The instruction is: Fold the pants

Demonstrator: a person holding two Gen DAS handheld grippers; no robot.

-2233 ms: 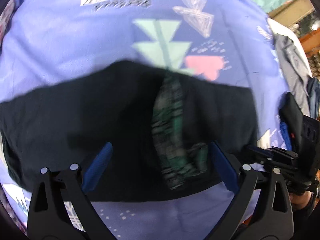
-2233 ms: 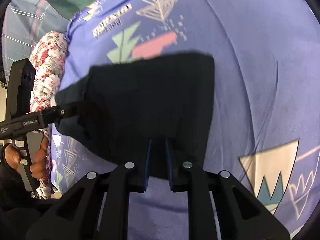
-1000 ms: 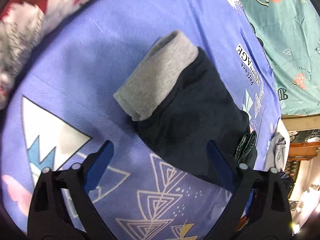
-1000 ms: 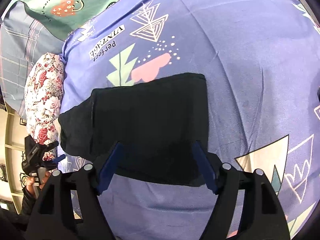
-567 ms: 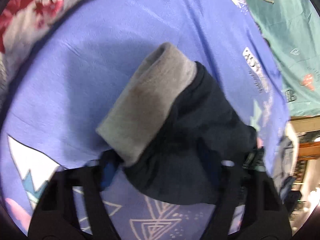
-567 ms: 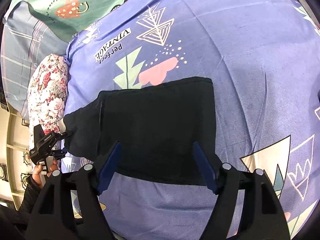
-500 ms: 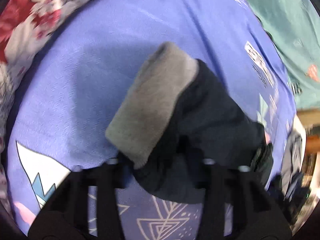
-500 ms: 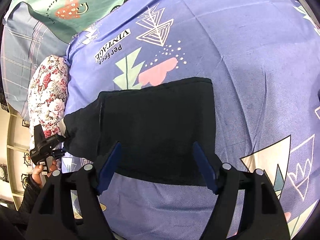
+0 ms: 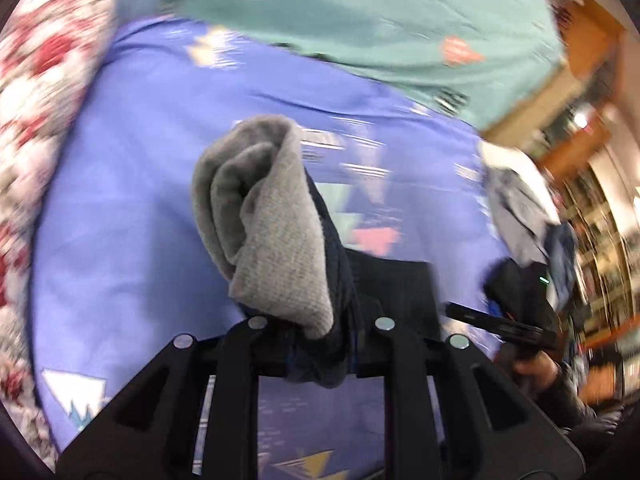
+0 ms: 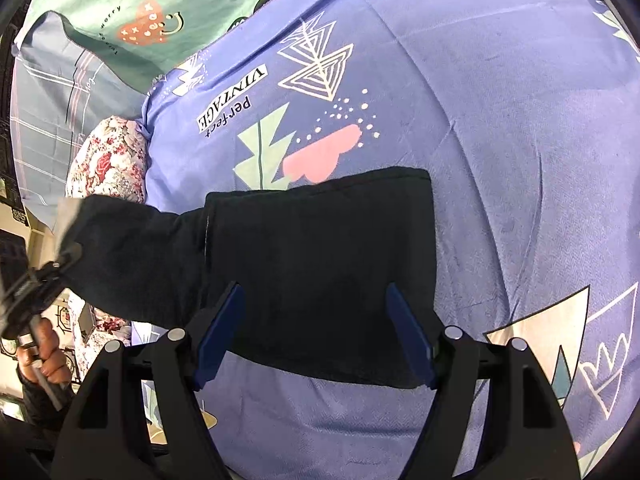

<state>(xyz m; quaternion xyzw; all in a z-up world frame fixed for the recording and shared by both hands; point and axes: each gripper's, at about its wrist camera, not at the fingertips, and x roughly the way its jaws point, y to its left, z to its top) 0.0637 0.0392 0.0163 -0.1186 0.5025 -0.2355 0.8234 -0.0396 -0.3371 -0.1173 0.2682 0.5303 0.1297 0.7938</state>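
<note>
Dark navy pants [image 10: 320, 248] lie folded on the purple printed bedsheet [image 10: 500, 120]. One leg end stretches left and is raised off the sheet. In the left wrist view that end shows a grey ribbed cuff [image 9: 272, 232] bunched over dark cloth. My left gripper [image 9: 320, 344] is closing its jaws on this cloth, which is pinched between them and held up. The right wrist view catches the same gripper [image 10: 60, 264] at the left edge, gripping the raised end. My right gripper [image 10: 316, 332] hovers open over the near edge of the pants, nothing between its blue pads [image 10: 218, 332].
A floral pillow [image 10: 108, 160] and a green printed cover [image 10: 120, 12] lie at the far left of the bed. A pile of other clothes [image 9: 516, 200] sits at the bed's far edge, with wooden furniture [image 9: 580, 80] behind. A hand [image 10: 44, 344] holds the left gripper.
The left gripper went from wide open over the cuff to shut on it, then lifted it off the sheet while rolling. The right gripper has stayed open and still.
</note>
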